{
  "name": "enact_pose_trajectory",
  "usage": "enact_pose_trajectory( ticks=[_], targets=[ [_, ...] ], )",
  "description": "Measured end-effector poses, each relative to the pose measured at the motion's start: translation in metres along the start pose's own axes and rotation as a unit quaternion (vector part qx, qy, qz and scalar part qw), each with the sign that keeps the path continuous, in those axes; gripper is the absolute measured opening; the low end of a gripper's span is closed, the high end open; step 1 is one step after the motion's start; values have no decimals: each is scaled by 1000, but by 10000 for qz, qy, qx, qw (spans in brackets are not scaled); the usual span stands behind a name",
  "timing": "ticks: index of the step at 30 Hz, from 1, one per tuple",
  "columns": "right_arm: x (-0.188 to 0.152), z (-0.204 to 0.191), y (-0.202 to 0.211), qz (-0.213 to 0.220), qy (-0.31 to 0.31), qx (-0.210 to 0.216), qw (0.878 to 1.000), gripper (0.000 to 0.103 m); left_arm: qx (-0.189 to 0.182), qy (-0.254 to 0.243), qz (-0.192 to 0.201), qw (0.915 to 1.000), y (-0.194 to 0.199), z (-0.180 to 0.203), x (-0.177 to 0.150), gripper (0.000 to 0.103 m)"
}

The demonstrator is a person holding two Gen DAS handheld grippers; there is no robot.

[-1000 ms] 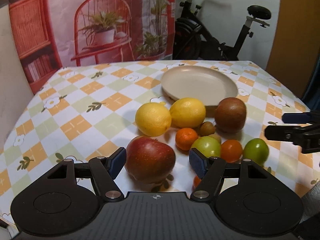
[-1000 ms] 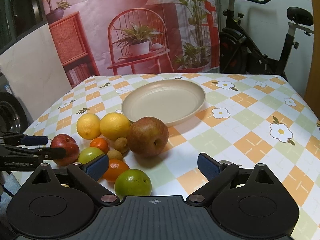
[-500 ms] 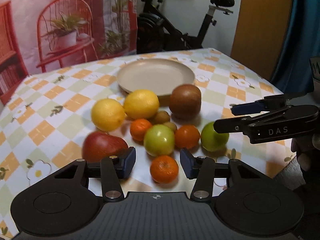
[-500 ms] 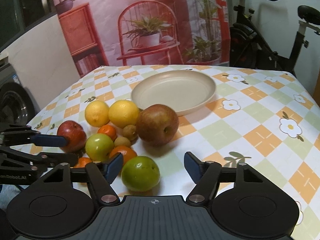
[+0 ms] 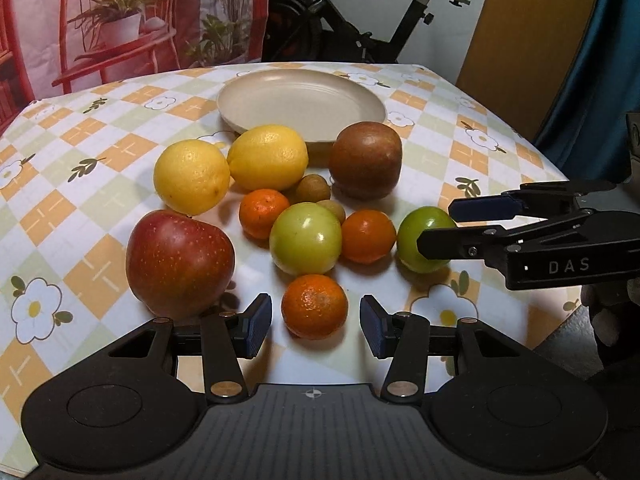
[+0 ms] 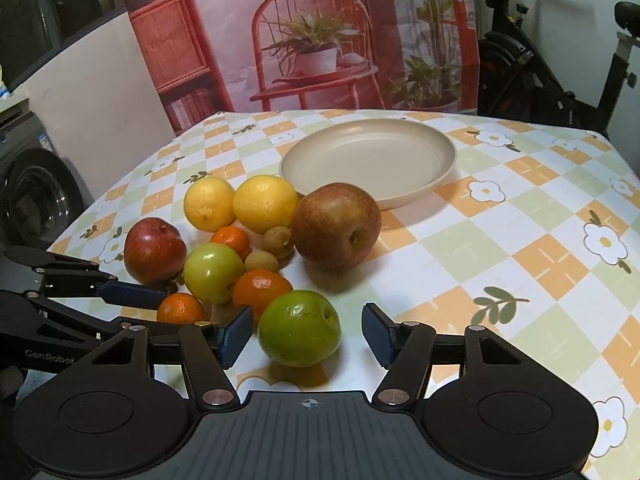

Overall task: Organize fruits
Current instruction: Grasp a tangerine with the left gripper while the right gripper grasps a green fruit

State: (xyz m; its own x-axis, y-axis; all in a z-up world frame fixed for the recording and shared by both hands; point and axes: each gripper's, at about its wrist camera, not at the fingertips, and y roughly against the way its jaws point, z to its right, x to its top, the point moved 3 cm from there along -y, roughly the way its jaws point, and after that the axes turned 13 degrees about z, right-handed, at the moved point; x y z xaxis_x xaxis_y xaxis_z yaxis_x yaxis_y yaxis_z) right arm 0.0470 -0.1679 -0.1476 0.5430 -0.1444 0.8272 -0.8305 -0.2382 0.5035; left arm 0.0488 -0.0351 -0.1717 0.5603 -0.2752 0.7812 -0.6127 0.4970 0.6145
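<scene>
The round beige plate (image 6: 448, 160) sits bare at 12 o'clock, so the job looks hardly begun. All the fruit lies on the checked tabletop (image 6: 520, 240). The left tool (image 5: 316, 322) gapes around a small orange mandarin (image 5: 314, 306), gripping nothing. The right tool (image 6: 308, 332) gapes around a dark green round fruit (image 6: 299, 327), gripping nothing.

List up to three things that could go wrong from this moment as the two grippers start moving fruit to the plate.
1. The left gripper brackets a small orange with open jaws; round fruit may roll away if one pad touches first.
2. The right gripper sits around a green apple touching another orange, so closing could nudge the cluster.
3. Both grippers work close together and might collide on the way to the beige plate.
</scene>
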Motion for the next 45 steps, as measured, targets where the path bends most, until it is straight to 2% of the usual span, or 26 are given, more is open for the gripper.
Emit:
enact_pose_trajectory(
  ticks=[4,17,35,45],
  targets=[
    [-2,1,-2,-33,-43,27,10000,58,-31,73,18,10000,0,-2,0,40],
    [-4,3,-5,-44,-138,100,9998,49,-11,-25,-25,10000,-5,2,-1,40],
    [-5,2,-6,-47,-154,108,9998,49,16,-220,54,9997,-12,5,-2,40],
    [-6,2,-7,-78,-184,114,9997,50,22,-147,102,9998,-11,3,-3,40]
  ],
)
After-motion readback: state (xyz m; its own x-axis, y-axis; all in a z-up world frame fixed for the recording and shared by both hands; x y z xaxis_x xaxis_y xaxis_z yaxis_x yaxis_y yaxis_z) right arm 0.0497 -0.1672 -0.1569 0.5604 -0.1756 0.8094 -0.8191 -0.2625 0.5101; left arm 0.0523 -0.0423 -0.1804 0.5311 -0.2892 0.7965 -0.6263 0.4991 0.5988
